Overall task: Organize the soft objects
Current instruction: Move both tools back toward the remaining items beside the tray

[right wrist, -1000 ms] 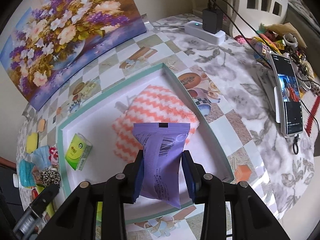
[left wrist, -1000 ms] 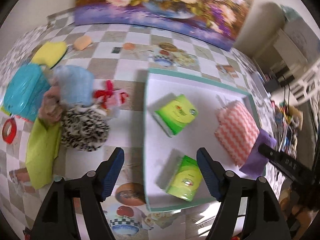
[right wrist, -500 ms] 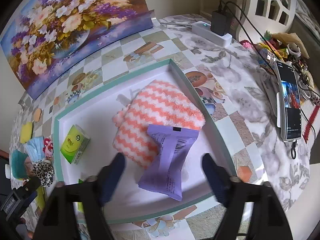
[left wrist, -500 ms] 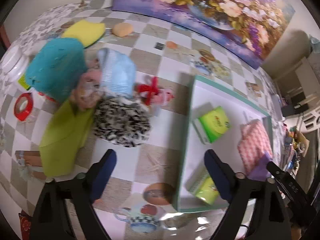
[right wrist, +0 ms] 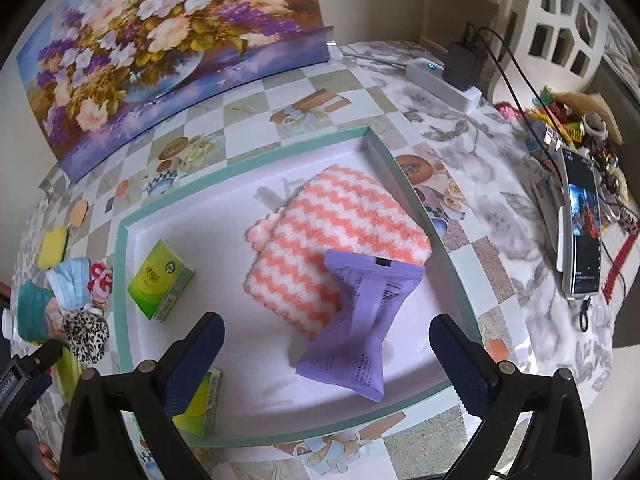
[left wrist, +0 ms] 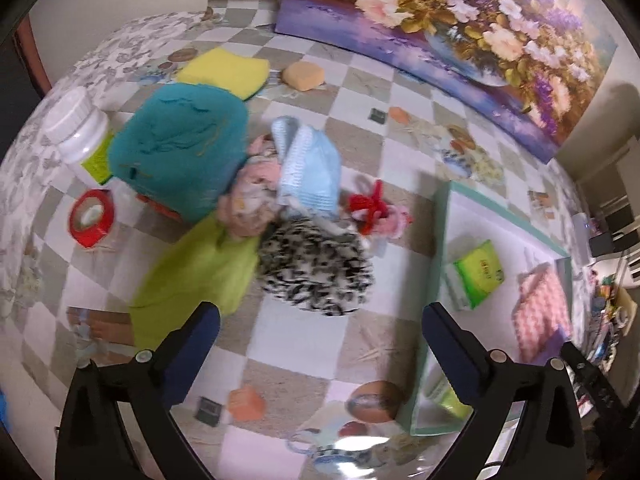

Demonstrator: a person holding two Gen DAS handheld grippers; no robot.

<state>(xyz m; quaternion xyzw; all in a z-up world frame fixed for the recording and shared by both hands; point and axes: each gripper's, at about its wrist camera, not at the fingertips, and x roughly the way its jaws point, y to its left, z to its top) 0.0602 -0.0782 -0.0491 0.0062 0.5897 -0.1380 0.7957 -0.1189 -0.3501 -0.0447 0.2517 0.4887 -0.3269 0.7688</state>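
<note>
A white tray with a teal rim (right wrist: 124, 240) holds a pink-and-white striped cloth (right wrist: 340, 232), two green tissue packs (right wrist: 160, 280) and a purple packet (right wrist: 360, 328) that leans on the cloth. My right gripper (right wrist: 326, 328) hovers over the packet. Its jaws are opening, and the packet lies free between them, untouched by the pads. Left of the tray (left wrist: 444, 240) sits a pile: a leopard-print fluffy piece (left wrist: 316, 268), a light blue cloth (left wrist: 308, 172), a teal cloth (left wrist: 180, 148) and a lime cloth (left wrist: 192, 276). My left gripper (left wrist: 318, 320) hangs just short of the leopard piece, jaws opening, nothing between them.
A red tape roll (left wrist: 90, 218) and a white jar (left wrist: 78, 124) stand left of the pile. Yellow (left wrist: 224, 68) and orange (left wrist: 302, 76) sponges lie behind it. A flower painting (left wrist: 460, 40) leans at the back. A phone (right wrist: 582, 236) and a power strip (right wrist: 440, 76) lie right of the tray.
My right gripper opened and let go of the purple packet, which now lies in the tray against the striped cloth. My left gripper swung left from over the tray to the pile, jaws widening.
</note>
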